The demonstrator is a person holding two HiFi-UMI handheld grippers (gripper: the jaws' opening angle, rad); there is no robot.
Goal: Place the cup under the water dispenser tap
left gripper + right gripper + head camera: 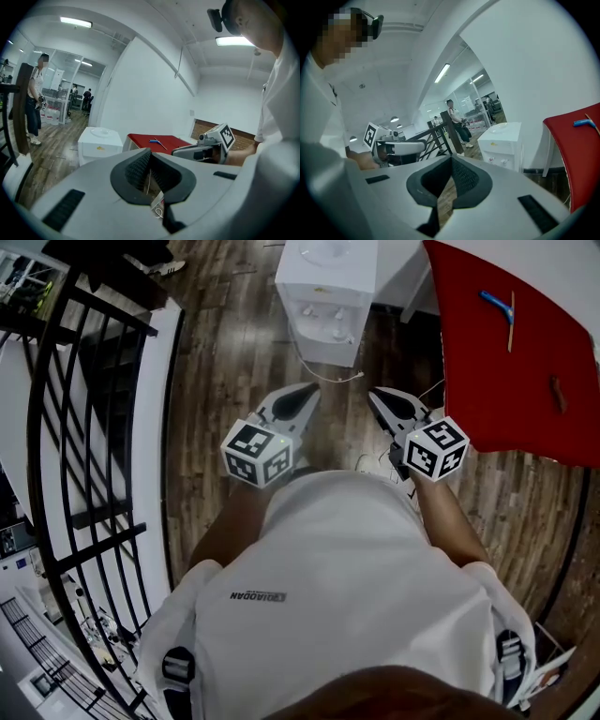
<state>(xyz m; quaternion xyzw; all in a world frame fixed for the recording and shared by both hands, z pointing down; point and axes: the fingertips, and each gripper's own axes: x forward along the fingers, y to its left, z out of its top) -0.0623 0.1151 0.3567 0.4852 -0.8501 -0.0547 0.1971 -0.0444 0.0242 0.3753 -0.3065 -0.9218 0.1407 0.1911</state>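
Note:
A small white water dispenser [323,296] stands on the wood floor ahead of me, its two taps facing me; it also shows in the left gripper view [98,143] and the right gripper view [504,140]. No cup shows in any view. My left gripper [314,387] and right gripper [373,393] are held side by side in front of my chest, both pointing toward the dispenser and a short way from it. In the left gripper view the left gripper [150,151] has its jaws together at the tip, nothing held. The right gripper [451,158] is likewise shut and empty.
A red-topped table [516,343] stands right of the dispenser with a blue tool [497,306] on it. A black stair railing [84,427] runs along the left. A white cord [328,371] lies before the dispenser. A person [33,103] stands far off.

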